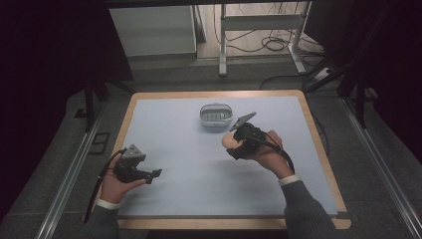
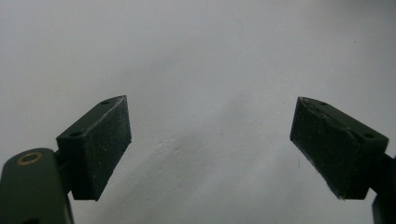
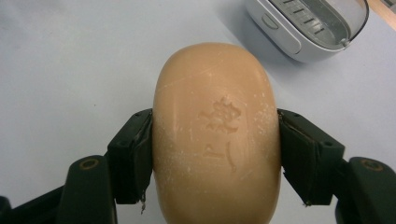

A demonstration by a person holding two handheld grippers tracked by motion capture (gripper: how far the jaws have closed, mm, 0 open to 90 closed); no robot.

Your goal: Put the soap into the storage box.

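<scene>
A: From the high view, what's laid out?

B: A pale blue, matte table (image 1: 189, 169) with a light wooden rim. Near its far middle sits a small oval soap dish (image 1: 216, 116), grey-white plastic with a slatted insert. The right gripper (image 1: 233, 143), black with a grey three-cornered plate, hovers just beside the dish on its near side, and a peach-tan bar of soap (image 1: 229, 142) peeks out at its tip. The left gripper (image 1: 155, 174) is held low near the table's left front, well apart from both soap and dish.

A: And the left gripper view?

B: Its two black pads, wedge-shaped with a fine grainy rubber face, stand wide apart with nothing between them, over bare pale table surface.

A: The right gripper view?

B: There the soap (image 3: 217, 135) is a smooth, rounded oblong, waxy, with faint whitish scuffs and an embossed mark on its upper face. The right gripper (image 3: 215, 144) is clamped on it, one pad pressed against each long side, around the bar's middle. The dish (image 3: 308, 28) lies beyond, upper right, glossy with rounded corners and a ribbed drain tray, apart from the soap.
</scene>
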